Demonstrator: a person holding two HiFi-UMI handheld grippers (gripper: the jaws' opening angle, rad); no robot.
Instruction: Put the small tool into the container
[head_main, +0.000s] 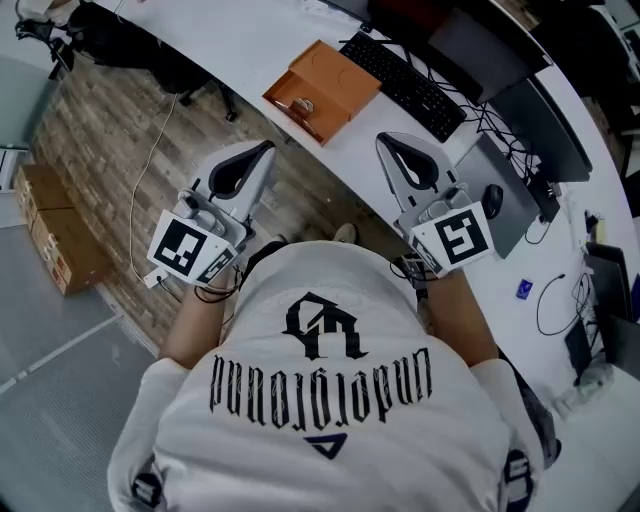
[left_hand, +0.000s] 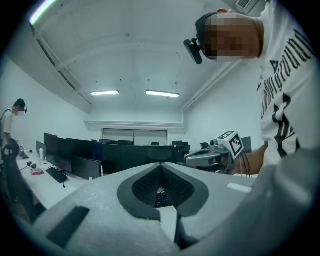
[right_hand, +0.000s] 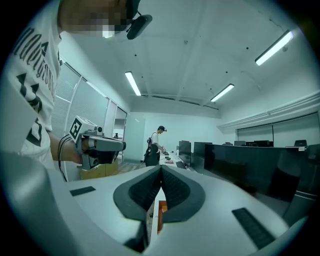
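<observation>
An orange-brown box (head_main: 322, 88) lies open on the white desk (head_main: 250, 45) ahead of me. A small pale object (head_main: 303, 105) rests in its left part, too small to identify. My left gripper (head_main: 264, 150) is held at chest height over the wooden floor, short of the desk edge. Its jaws meet at the tip (left_hand: 161, 166) with nothing between them. My right gripper (head_main: 384, 141) hangs level beside it over the desk edge, also shut and empty (right_hand: 161, 168). An orange sliver of the box (right_hand: 161, 216) shows below its pads. Each gripper sees the other, the right gripper (left_hand: 189, 159) and the left gripper (right_hand: 123, 145).
A black keyboard (head_main: 405, 75), a laptop (head_main: 512, 215), a mouse (head_main: 493, 200) and cables lie on the desk to the right. Cardboard boxes (head_main: 55, 235) stand on the floor at left. Another person (right_hand: 156, 145) works at a far desk.
</observation>
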